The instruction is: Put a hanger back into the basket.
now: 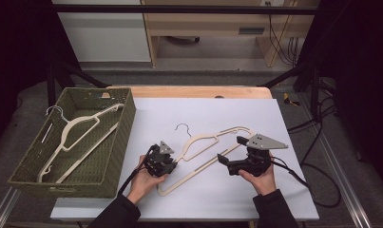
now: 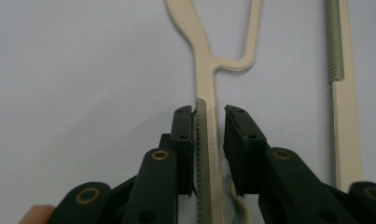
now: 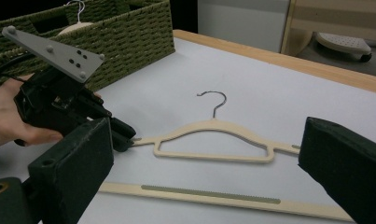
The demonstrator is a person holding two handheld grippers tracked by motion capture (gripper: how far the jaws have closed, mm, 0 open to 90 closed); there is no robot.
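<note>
A cream hanger [image 1: 213, 137] with a wire hook lies flat on the white mat [image 1: 203, 109]. My left gripper [image 1: 171, 164] is at the hanger's left shoulder end. In the left gripper view its jaws [image 2: 209, 114] straddle that thin arm [image 2: 205, 84]. The left pad [image 2: 183, 140] is against the ridged strip, and a hairline gap is left at the right pad. My right gripper [image 1: 230, 149] stands wide open near the hanger's right end, low over the mat. In the right gripper view nothing is between its jaws [image 3: 206, 140], and the hanger [image 3: 213, 126] lies ahead of them.
A green woven basket [image 1: 120, 142] stands at the mat's left edge with a second cream hanger [image 1: 80, 128] inside. The wooden table edge [image 1: 198, 91] runs along the back. Cables trail off the right side [image 1: 317, 190]. Bare mat stretches behind the hanger.
</note>
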